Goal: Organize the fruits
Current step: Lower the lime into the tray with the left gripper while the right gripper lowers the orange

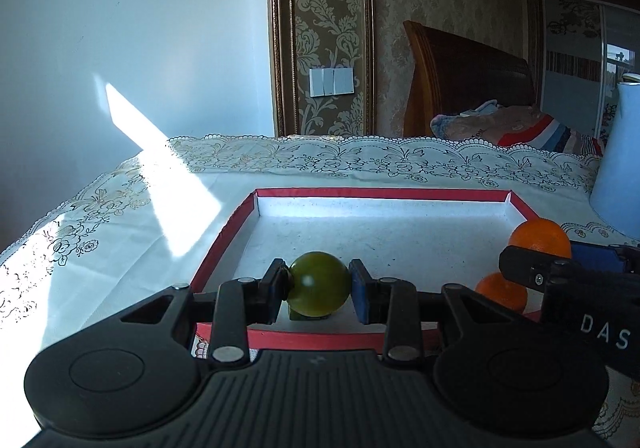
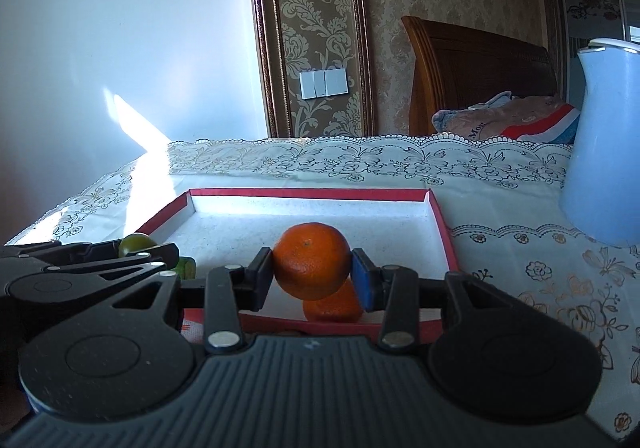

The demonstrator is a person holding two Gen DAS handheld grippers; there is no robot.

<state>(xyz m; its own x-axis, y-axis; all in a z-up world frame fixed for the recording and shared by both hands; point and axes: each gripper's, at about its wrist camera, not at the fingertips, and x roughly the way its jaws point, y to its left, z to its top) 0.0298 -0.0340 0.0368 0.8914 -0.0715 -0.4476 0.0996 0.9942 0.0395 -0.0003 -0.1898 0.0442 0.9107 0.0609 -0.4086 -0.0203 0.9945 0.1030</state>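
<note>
Left gripper (image 1: 319, 285) pinching green fruit (image 1: 319, 284), right gripper (image 2: 311, 262) pinching orange (image 2: 311, 260) — both poised over red tray (image 2: 308, 193), near edge, second orange (image 2: 334, 306) directly beneath.

Both views are dim and blue-tinted, apart from one hard slanting band of sunlight that crosses the white wall (image 1: 120, 47) and burns out on the lace tablecloth (image 1: 180, 215) at its far left corner. A thin glare line lies along the far inner wall of the red-rimmed tray (image 1: 380, 193). Fisheye bending curves the door frame and room edges. Foreground plastic is soft; corners fall dark.
</note>
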